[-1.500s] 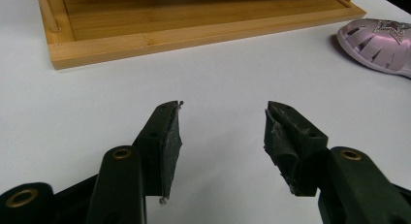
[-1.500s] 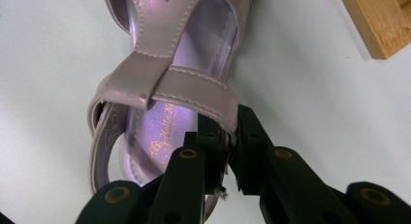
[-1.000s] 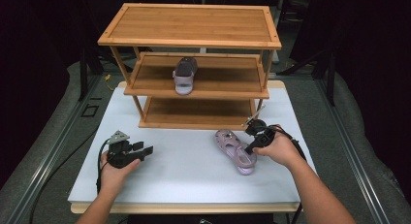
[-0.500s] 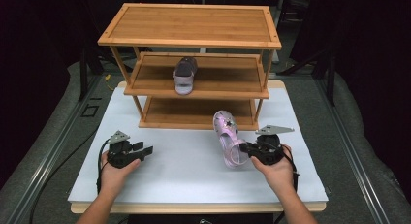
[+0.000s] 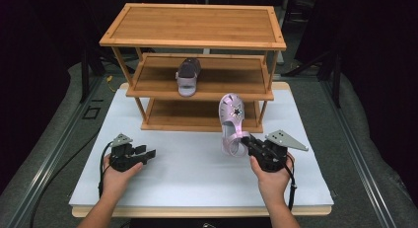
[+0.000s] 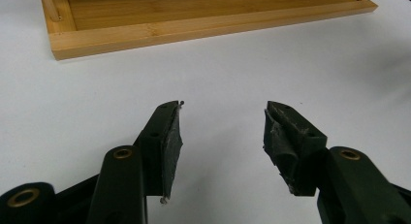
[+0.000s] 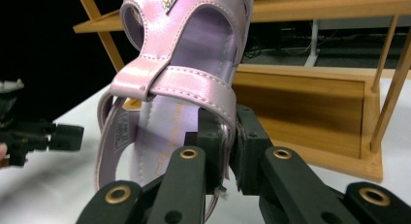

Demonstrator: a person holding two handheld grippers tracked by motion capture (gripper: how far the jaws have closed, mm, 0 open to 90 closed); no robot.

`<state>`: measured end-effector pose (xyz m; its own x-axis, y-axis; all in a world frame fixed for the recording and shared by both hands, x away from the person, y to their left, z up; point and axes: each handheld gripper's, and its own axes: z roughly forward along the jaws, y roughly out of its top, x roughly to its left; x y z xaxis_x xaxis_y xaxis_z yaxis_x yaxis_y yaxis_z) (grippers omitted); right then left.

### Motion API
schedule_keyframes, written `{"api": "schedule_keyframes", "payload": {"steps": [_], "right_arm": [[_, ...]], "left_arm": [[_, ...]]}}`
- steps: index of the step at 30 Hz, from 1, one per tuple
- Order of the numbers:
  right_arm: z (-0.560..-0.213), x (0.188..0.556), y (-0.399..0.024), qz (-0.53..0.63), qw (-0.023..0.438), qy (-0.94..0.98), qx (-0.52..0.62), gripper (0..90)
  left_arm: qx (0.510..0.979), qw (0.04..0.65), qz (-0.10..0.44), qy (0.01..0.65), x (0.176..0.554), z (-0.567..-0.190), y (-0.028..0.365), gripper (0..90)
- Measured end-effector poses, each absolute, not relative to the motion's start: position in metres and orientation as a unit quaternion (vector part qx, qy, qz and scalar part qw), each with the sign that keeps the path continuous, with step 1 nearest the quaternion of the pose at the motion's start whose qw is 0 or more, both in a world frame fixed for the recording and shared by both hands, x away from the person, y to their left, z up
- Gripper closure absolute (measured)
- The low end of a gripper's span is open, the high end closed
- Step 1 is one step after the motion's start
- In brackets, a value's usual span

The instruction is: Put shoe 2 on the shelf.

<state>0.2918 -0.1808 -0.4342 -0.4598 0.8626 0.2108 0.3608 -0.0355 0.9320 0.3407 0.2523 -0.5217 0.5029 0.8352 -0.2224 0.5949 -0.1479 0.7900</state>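
Item: pink sandal, lifted off the white worktop, toe up, in front of the wooden rack
Right tool: clenched on the heel strap
Left tool: released, nothing between jaws; low over the worktop
Handling: judged light; strap soft, sole stiffer; glossy surface may slip; shoe likely to swing from a strap hold
Better hold: heel or sole edge

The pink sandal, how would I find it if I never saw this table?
Look at the wooden shelf rack on the white table. Just in front of its right side, the right claw holds the pink sandal up by its strap. Its twin rests on the middle shelf; this one has a star.
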Motion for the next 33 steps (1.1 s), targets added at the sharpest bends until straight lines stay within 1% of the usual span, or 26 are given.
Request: {"api": "schedule_keyframes", "payload": {"steps": [9,18,26,33], "right_arm": [[-0.414,0.312,-0.165,0.545,0.22,0.655,0.474,83.3],[-0.38,0.354,-0.151,0.537,0.215,0.648,0.496,83.3],[-0.36,0.395,-0.132,0.51,0.226,0.649,0.517,83.3],[-0.348,0.42,-0.118,0.487,0.248,0.646,0.534,83.3]], "left_arm": [[0.747,0.442,0.136,0.479,0.341,-0.522,0.252,47.6],[0.744,0.445,0.135,0.479,0.342,-0.521,0.255,47.7],[0.751,0.441,0.135,0.473,0.342,-0.523,0.253,47.7],[0.751,0.442,0.132,0.473,0.343,-0.523,0.252,47.7]]}}
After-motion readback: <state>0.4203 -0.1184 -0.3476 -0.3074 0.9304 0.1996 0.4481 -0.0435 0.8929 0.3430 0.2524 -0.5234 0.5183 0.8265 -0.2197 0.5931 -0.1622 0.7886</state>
